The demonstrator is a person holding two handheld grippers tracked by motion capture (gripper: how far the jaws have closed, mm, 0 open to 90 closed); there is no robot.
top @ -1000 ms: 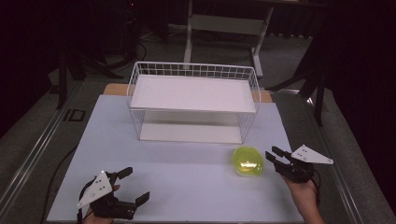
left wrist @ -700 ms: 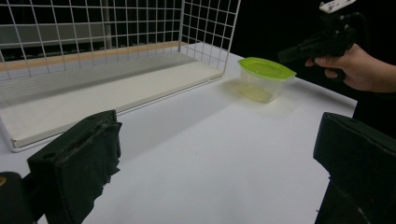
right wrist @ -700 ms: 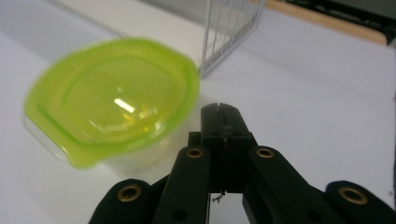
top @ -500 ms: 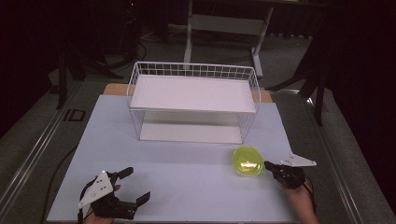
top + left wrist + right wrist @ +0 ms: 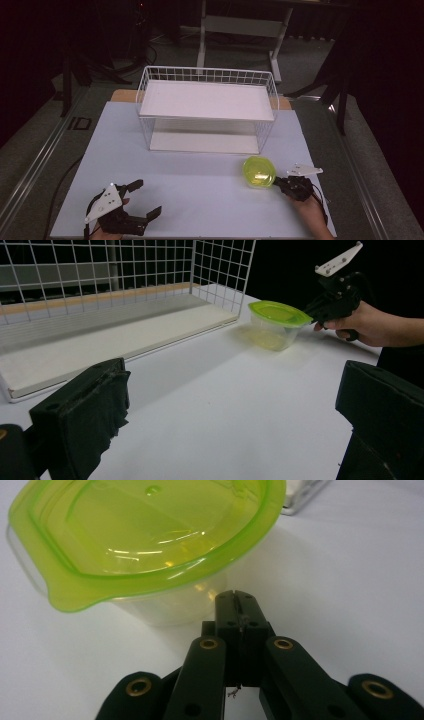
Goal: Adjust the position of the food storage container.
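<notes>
Container [image 5: 259, 171] with its green lid [image 5: 145, 535] sits on the white table [image 5: 200, 195] right in front of the right gripper [image 5: 280, 181], whose jaws are clenched together with nothing between them, their tips just under the lid's rim. A second ago this gripper was higher and a little farther back from the container; it has since dropped low and moved in, while the container has stayed put. The left gripper [image 5: 142, 200] has not moved: released, jaws wide apart, well away to the container's left. Beyond both stands a white wire basket [image 5: 207, 107], nothing lying between the right gripper and the container.
</notes>
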